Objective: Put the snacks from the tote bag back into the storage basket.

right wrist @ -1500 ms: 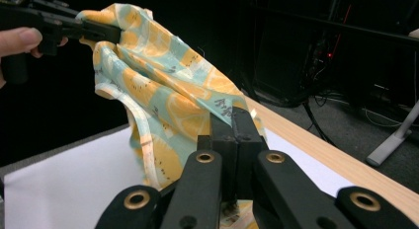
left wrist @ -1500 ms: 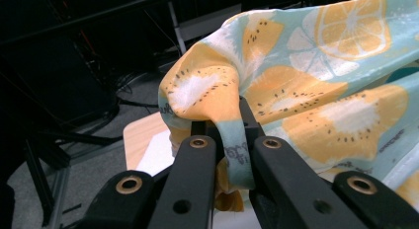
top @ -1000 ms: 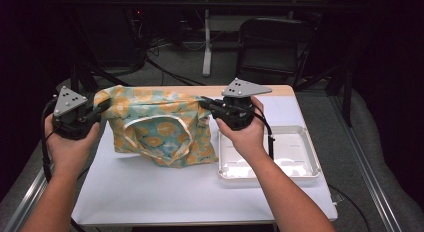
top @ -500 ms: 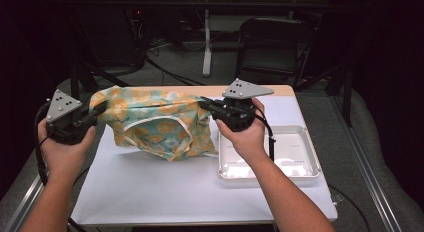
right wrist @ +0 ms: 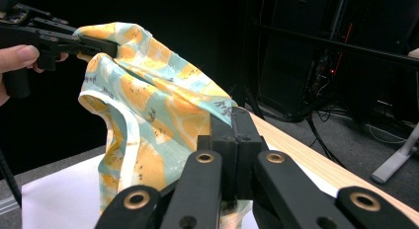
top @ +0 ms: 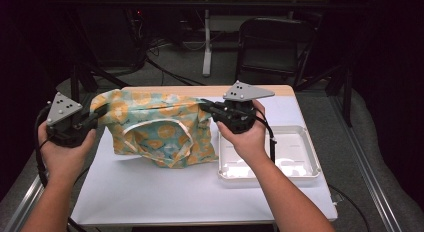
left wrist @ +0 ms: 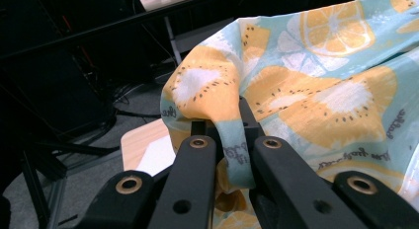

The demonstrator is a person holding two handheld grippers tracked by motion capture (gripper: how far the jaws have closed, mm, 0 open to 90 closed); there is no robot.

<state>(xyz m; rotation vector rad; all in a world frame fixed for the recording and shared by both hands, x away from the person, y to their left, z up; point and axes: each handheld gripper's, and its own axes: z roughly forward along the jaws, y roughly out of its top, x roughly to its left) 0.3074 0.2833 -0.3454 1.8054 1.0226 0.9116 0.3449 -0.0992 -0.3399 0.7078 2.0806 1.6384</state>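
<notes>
Now left claw [top: 98,113] clenched on cloth [top: 156,128] corner, right claw [top: 206,105] clenched on opposite corner. Cloth stretched between, lifted above bench [top: 150,192], lower edge hanging near surface. Likely spreading step; next: lower flat, keeping tension. Tray [top: 300,157] beside.

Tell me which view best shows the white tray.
The high view: the white tray lies whole on the table, right of the fruit-print cloth, partly crossed by the right forearm. The two gripper views look along their jaws at the pinched cloth instead.
</notes>
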